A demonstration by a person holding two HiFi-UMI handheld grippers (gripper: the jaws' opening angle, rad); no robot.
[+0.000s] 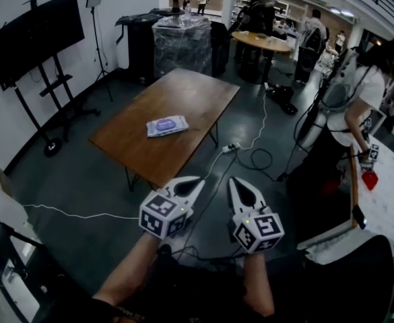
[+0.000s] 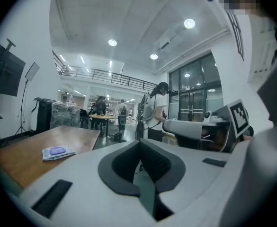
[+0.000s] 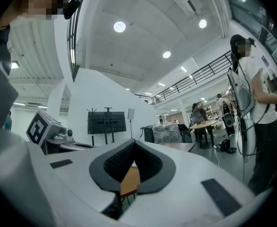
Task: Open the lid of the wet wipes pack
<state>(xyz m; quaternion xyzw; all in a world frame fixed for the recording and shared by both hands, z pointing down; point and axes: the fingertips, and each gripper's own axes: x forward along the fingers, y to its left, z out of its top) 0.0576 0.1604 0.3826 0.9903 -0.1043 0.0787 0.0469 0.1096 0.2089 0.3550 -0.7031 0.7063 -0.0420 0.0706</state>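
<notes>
Pack: flat white wet wipes pack with a purple oval lid, seemingly closed, lies mid-tabletop on the brown wooden table, nearer its right edge.
Left gripper: clenched, empty.
Right gripper: clenched, empty.
Why: both are probably just being carried, well apart from the table, so the approach comes first.

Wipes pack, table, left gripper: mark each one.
wipes pack [image 1: 167, 125], head view, middle of its top.
table [image 1: 190, 89], head view, bare wood beyond the pack.
left gripper [image 1: 197, 180], head view, tips of its closed jaws.
</notes>
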